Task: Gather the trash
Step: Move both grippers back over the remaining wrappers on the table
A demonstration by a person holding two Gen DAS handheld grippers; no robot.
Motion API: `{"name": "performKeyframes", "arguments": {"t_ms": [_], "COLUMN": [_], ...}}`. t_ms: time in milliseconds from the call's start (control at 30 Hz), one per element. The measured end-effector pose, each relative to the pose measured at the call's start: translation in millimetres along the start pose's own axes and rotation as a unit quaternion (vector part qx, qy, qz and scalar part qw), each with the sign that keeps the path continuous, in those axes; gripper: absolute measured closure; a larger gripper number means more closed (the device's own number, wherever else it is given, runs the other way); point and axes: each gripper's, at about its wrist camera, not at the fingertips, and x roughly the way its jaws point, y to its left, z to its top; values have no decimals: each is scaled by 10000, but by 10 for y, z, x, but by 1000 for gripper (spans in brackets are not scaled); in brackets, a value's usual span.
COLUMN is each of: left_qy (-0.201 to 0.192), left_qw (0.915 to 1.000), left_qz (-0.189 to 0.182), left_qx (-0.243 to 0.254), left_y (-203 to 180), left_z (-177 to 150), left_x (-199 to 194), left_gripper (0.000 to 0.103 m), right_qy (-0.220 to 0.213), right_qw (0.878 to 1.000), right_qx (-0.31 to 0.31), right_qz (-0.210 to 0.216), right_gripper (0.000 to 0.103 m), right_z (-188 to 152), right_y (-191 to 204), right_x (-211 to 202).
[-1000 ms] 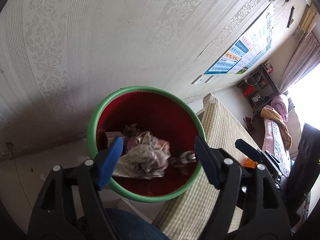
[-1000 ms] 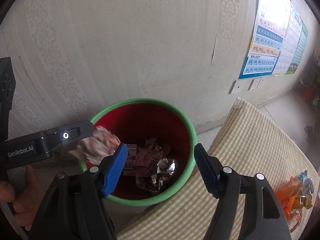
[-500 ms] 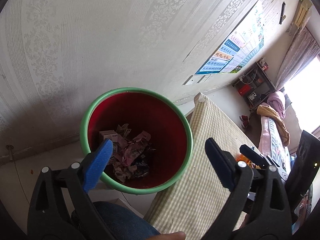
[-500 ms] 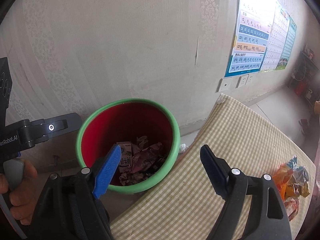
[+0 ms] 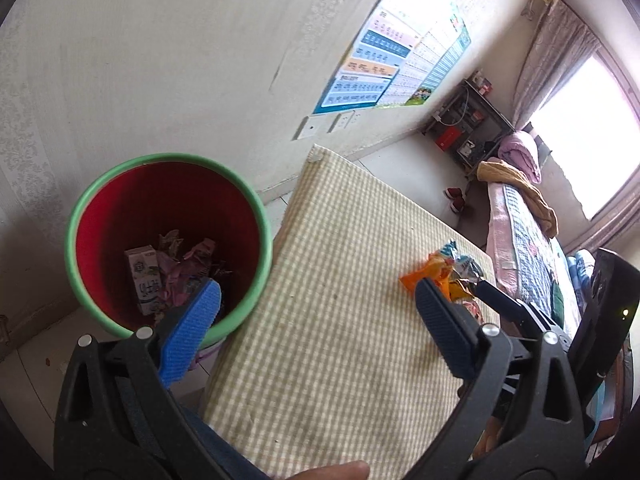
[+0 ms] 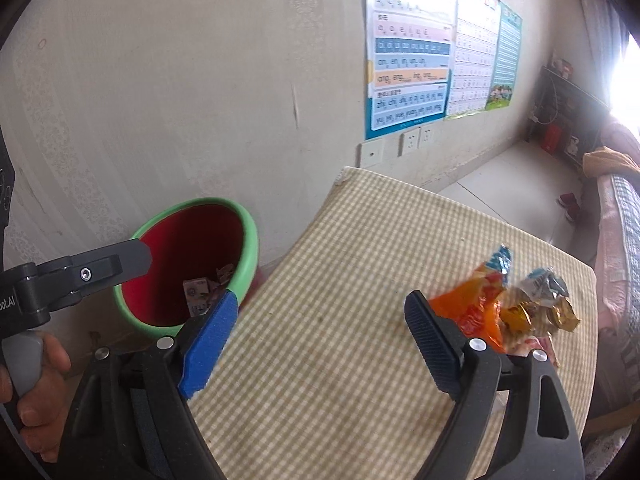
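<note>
Two claws, left (image 5: 316, 312) and right (image 6: 320, 328), both empty with jaws opening, face wrappers (image 6: 508, 304) on the bench (image 6: 340, 360) ahead-right; the bin (image 6: 248, 240) lies behind-left, so crinkly foil may slip out in transit.

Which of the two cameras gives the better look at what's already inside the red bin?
The left wrist view: it looks down into the bin, showing a small carton and crumpled wrappers. The right wrist view sees the bin at a slant, so its green rim and the gripper hide most of the contents.
</note>
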Motion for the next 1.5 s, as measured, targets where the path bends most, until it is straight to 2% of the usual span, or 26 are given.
{"name": "performKeyframes", "arguments": {"t_ms": [433, 800, 1100, 1500], "left_qy": [298, 649, 1046, 1714], "left_qw": [9966, 9871, 9733, 9574], "left_qz": [-250, -393, -467, -428], "left_qx": [732, 1410, 1989, 2284], "left_y": [-856, -1520, -2025, -2261], "left_z": [-227, -477, -711, -892], "left_x": [204, 456, 811, 1512], "left_gripper": [8, 6, 6, 6], "right_qy": [-184, -196, 12, 358], "right_qw": [9929, 9818, 9769, 9765], "right_qx": [951, 1482, 1688, 1802], "right_qz": [-683, -1174, -1312, -1130], "right_gripper": [20, 20, 20, 20], "right_z": [-449, -757, -949, -1046], "right_y": [-1099, -1814, -2253, -2570], "right_x": [-532, -811, -753, -359]}}
